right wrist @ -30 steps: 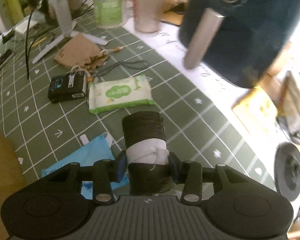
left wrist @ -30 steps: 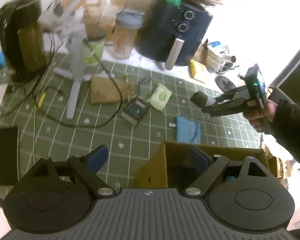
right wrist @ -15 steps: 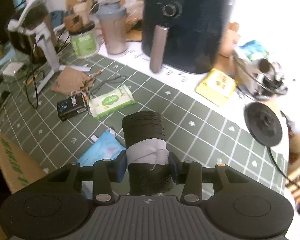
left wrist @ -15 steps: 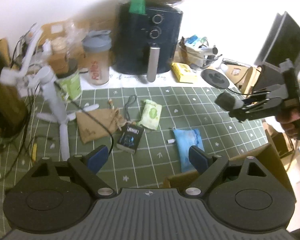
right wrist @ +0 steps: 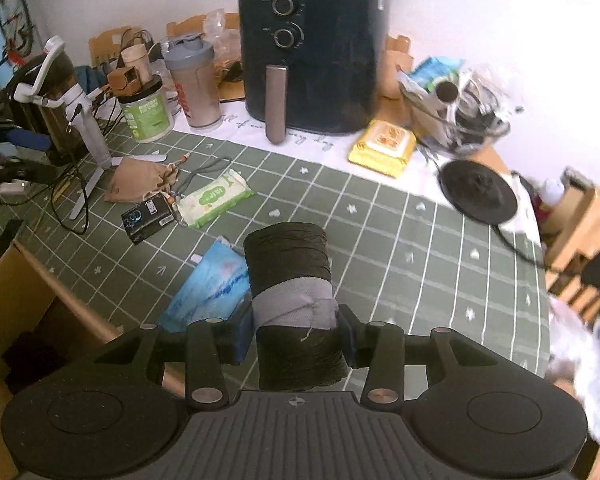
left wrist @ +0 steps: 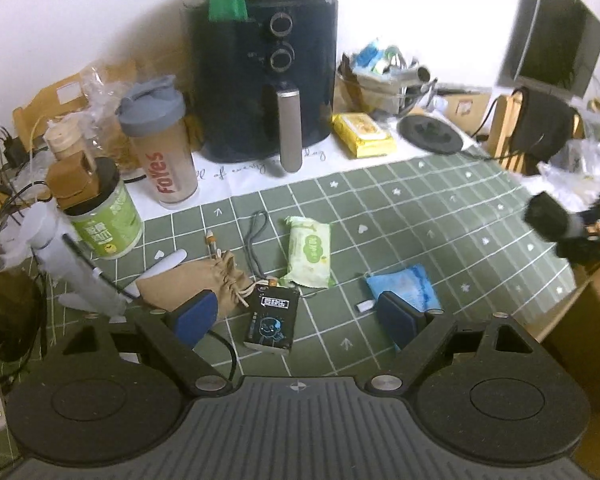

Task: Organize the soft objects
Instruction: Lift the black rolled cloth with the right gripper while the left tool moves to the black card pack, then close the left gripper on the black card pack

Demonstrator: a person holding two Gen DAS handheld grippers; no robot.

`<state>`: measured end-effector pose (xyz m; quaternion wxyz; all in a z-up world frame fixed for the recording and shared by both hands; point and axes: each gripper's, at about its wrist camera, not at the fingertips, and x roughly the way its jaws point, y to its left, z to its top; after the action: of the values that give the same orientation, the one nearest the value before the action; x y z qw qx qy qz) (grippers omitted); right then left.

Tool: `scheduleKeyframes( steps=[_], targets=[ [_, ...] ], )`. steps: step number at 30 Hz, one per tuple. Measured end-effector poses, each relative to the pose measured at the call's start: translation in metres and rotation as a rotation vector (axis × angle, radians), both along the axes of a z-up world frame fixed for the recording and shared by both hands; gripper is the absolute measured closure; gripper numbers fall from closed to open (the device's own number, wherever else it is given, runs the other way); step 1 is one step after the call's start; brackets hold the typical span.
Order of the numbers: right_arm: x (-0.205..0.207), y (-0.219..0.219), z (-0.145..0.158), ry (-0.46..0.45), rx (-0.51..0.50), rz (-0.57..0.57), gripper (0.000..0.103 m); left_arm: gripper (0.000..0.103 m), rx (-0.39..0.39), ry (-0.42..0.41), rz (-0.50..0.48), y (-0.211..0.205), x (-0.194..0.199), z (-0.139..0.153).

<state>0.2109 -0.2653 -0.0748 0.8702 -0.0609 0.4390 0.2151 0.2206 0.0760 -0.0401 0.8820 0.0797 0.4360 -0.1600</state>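
A: Since a second ago both your views have rolled level. The brown cardboard box that filled the left view's foreground has slid to the edge; the green gridded mat now fills it.

B: And what you carry?

A: Unchanged. Your right gripper stays clamped on the dark rolled fabric bundle with a grey band, blue pads pressing on the band from both sides. It hangs above the mat, just right of the box's open top.

B: The other claw?

A: Your left gripper stands spread wide with nothing between its blue pads, held above the mat.

B: Containers?

A: The box shows a dark interior; something black lies low inside, too dim to identify. The tan drawstring pouch lies cinched shut on the mat. The clear shaker bottle with a grey lid and the white tub with a green label are both lidded, contents hidden.

B: Loose soft items?

A: A green-and-white wipes packet, a blue crumpled cloth packet, both flat on the mat. A small black printed box lies beside the pouch.
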Motion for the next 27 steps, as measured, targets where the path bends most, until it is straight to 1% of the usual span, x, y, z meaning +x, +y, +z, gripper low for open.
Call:
scheduleKeyframes(
  steps=[5,8,10,13,18,20,22,23,26,27],
  targets=[
    [-0.015,-0.012,-0.001,0.016,0.040,-0.072,0.057,0.016,0.007,0.049,0.001,-0.003,0.021,-0.024],
    [-0.024,-0.017,0.000,0.015,0.066,-0.107,0.057,0.016,0.006,0.079,-0.005,-0.002,0.033,-0.044],
    [-0.030,-0.020,0.000,0.017,0.080,-0.127,0.057,0.016,0.025,0.092,-0.002,-0.002,0.039,-0.059],
    [-0.037,-0.024,-0.001,0.018,0.088,-0.154,0.057,0.019,0.043,0.098,-0.008,-0.001,0.047,-0.079],
    [-0.046,-0.032,-0.001,0.022,0.099,-0.197,0.057,0.020,0.095,0.105,-0.018,-0.004,0.058,-0.109],
    [-0.049,-0.034,-0.001,0.022,0.096,-0.207,0.057,0.020,0.111,0.125,-0.025,-0.005,0.064,-0.119],
    [-0.051,-0.036,-0.001,0.021,0.092,-0.215,0.057,0.023,0.124,0.155,-0.034,-0.007,0.069,-0.129],
    [-0.051,-0.037,-0.001,0.022,0.092,-0.218,0.057,0.026,0.132,0.167,-0.037,-0.008,0.072,-0.134],
    [-0.052,-0.039,-0.001,0.022,0.090,-0.226,0.057,0.028,0.148,0.197,-0.033,-0.006,0.077,-0.144],
    [-0.053,-0.039,-0.001,0.022,0.091,-0.228,0.057,0.035,0.146,0.212,-0.029,-0.004,0.079,-0.146]
  ],
)
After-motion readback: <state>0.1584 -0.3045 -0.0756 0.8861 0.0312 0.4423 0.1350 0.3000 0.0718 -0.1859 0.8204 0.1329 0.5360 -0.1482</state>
